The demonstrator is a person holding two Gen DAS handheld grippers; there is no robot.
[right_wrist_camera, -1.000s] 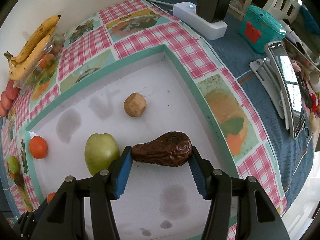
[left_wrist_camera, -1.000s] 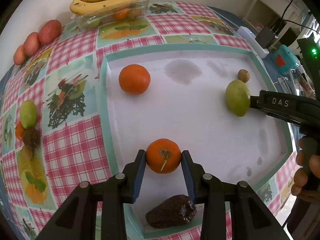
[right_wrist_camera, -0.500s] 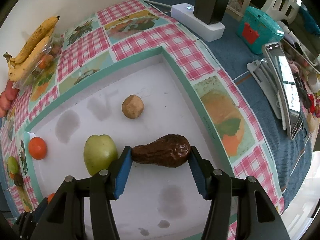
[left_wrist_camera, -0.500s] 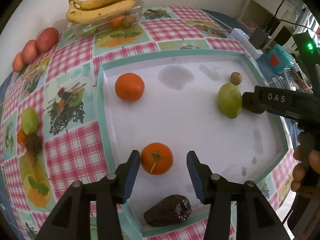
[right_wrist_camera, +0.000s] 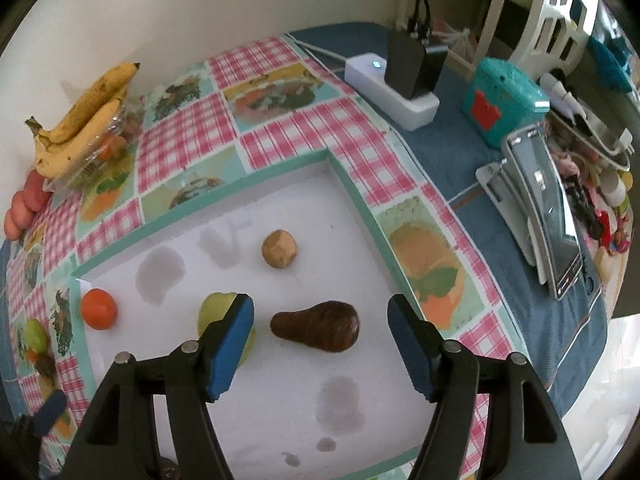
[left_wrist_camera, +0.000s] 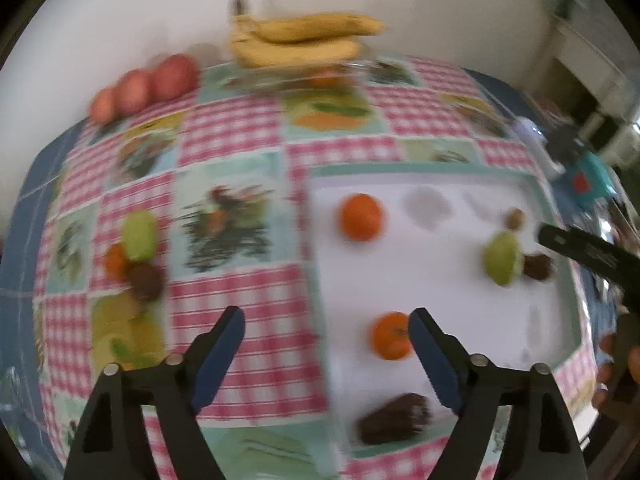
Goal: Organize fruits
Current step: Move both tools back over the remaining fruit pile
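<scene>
Right wrist: brown pear [right_wrist_camera: 316, 326] loose between spread right claw [right_wrist_camera: 320, 344] pads.

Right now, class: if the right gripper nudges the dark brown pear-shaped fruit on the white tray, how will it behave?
The dark brown pear-shaped fruit lies on its side, so it would probably pivot or curve rather than roll straight. Its wrinkled skin suggests softness, so it may bruise. The smooth white tray may let it slide.

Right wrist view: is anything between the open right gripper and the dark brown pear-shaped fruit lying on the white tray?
Nothing visible does. The right gripper has just been opening, and the dark brown fruit lies free on the white tray in the gap between its fingers. The green fruit sits behind the left finger, beside the dark one rather than in front of it.
</scene>
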